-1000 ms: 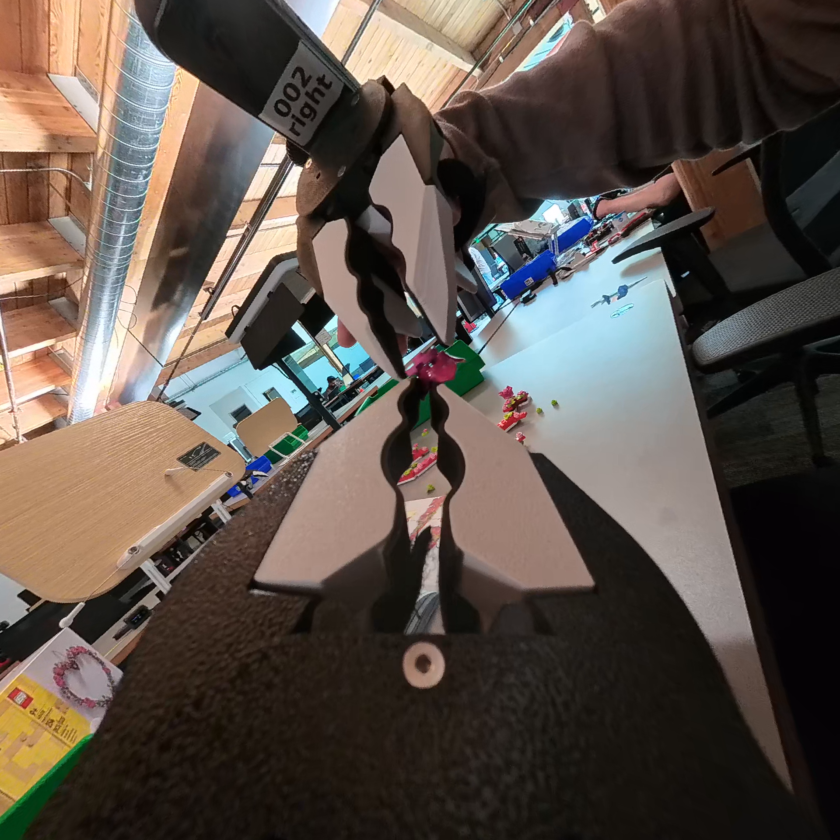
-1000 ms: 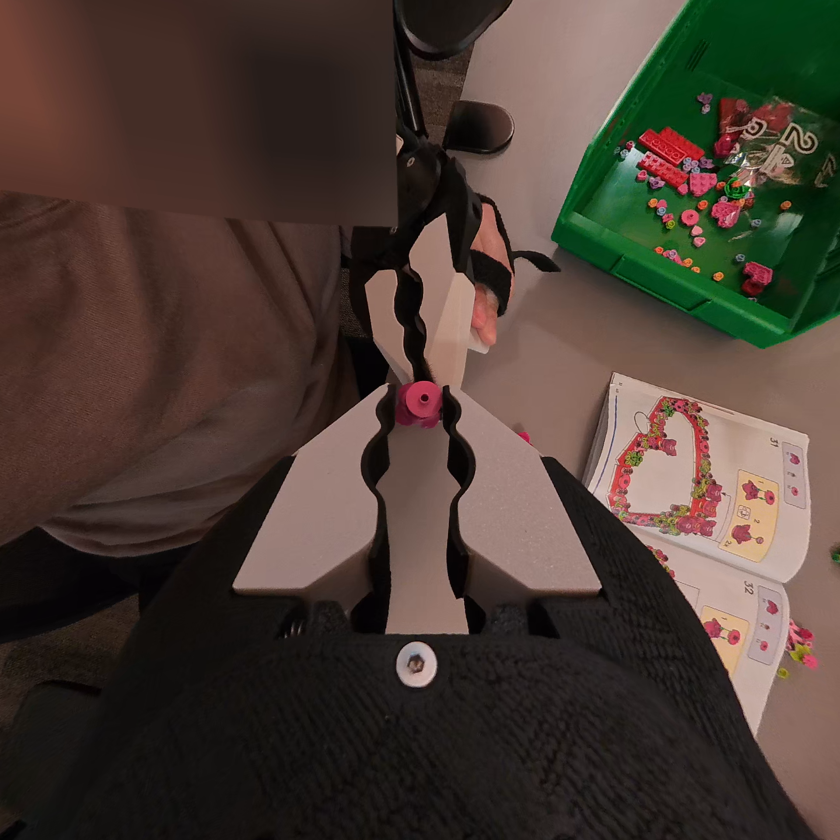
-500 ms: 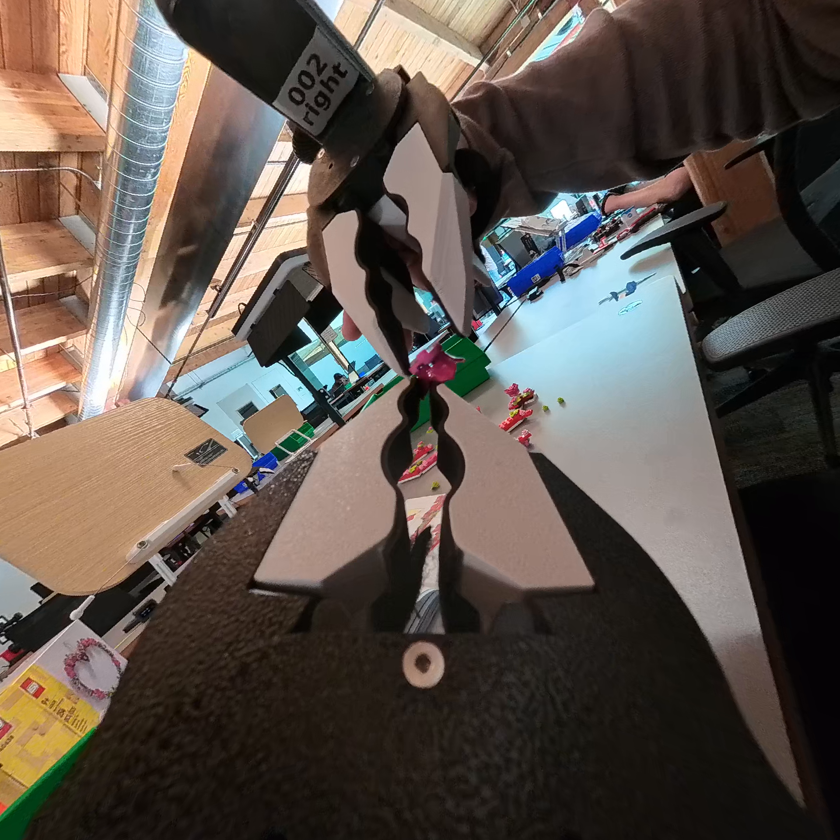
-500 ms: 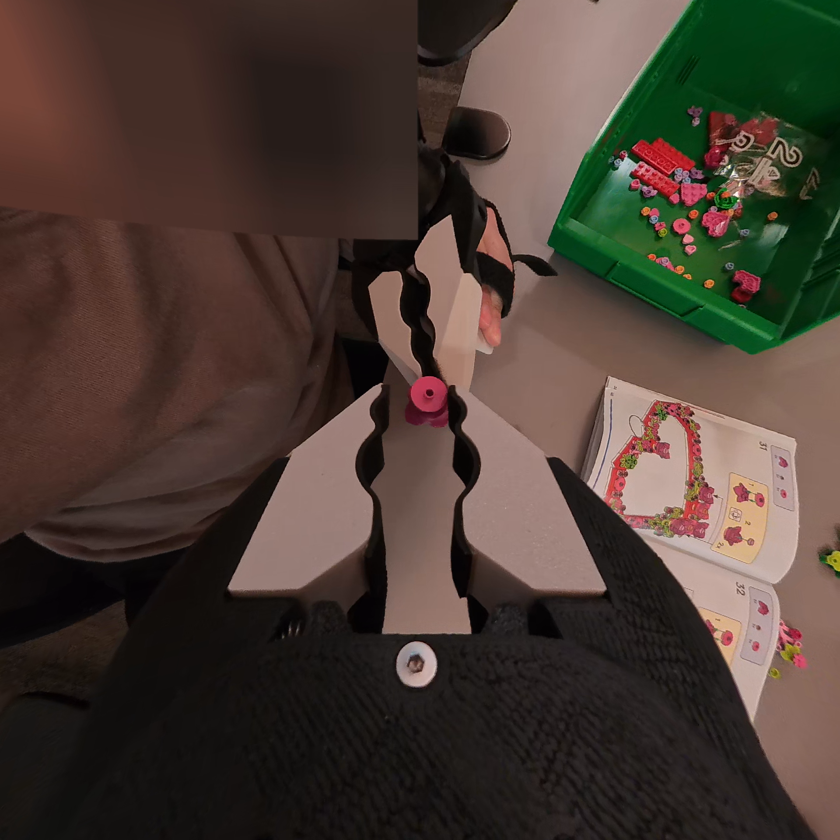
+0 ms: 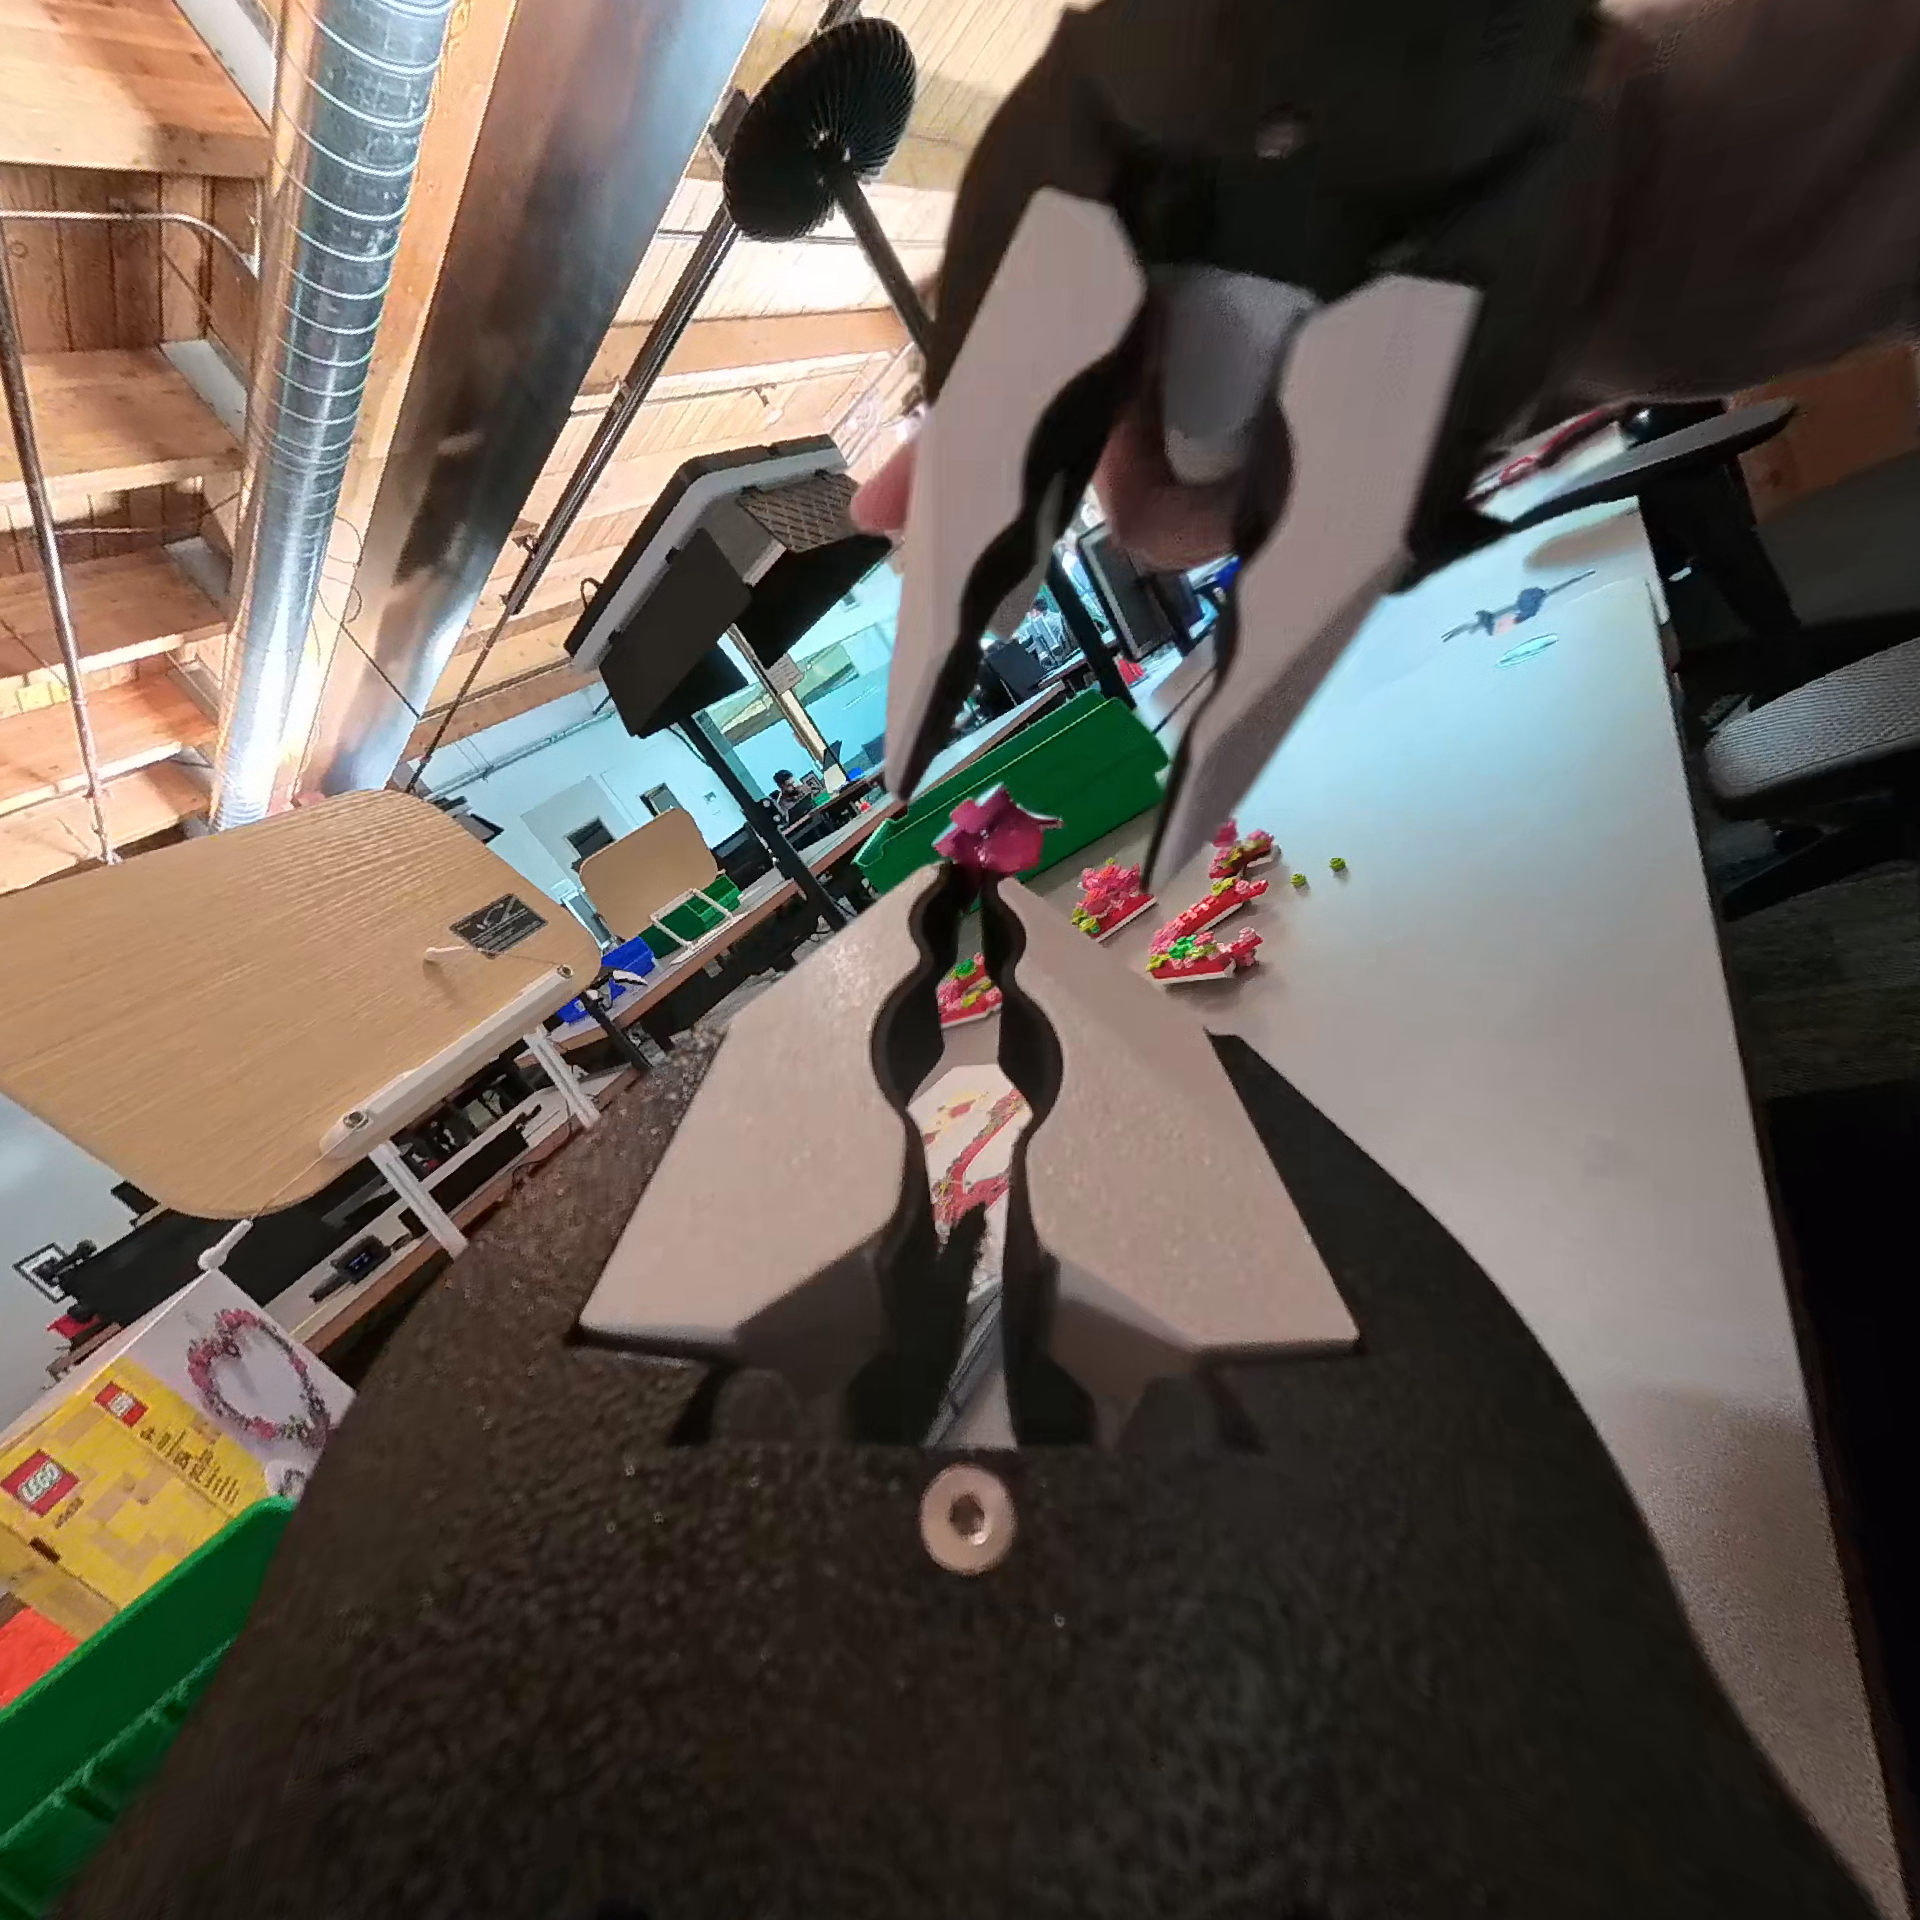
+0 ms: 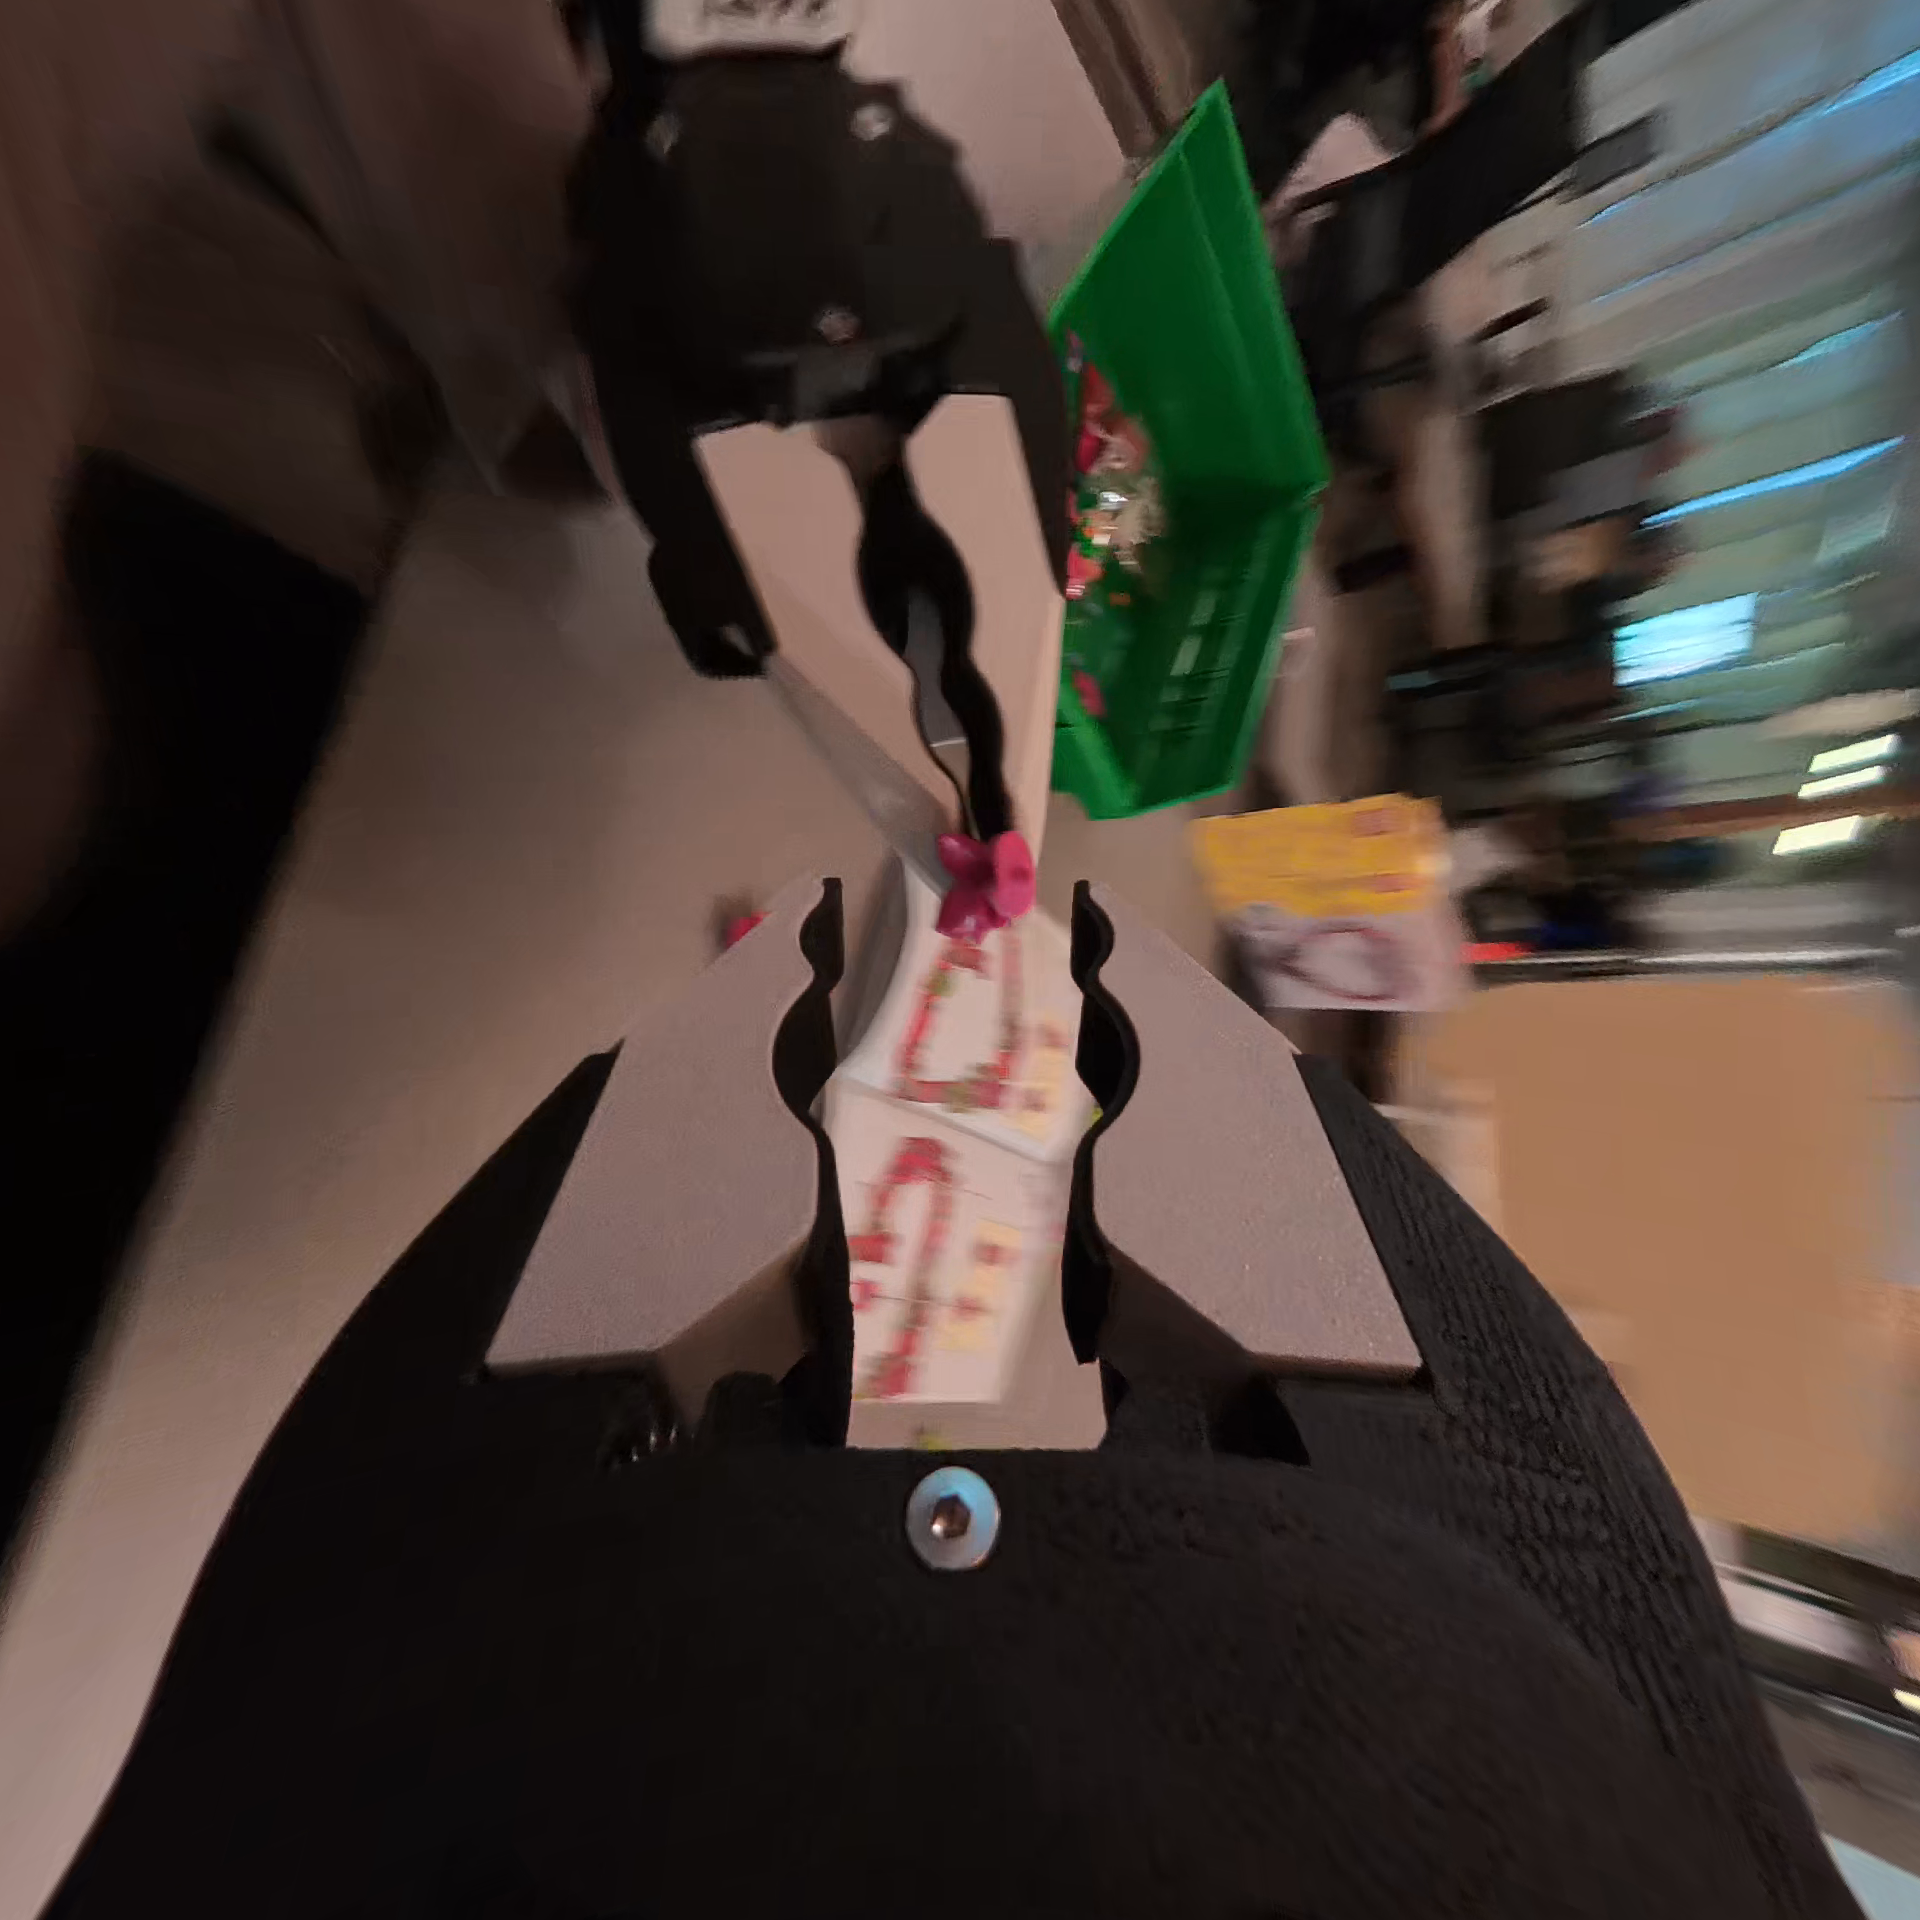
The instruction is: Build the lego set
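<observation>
Pinching magenta flower piece (image 5: 992, 836) in closed left gripper (image 5: 966, 894), right gripper (image 6: 951, 894) gaping empty beside it; likely next seating onto red sections (image 5: 1205, 935)

I see silver ribbed duct (image 5: 312, 343) running up wooden ceiling. Black round fan (image 5: 819, 140) on pole beside it. Tilted wood-grain tabletop (image 5: 239, 987) at left. Grey mesh office chair (image 5: 1813, 738) at right edge. Background of my right wrist view blurred.
</observation>
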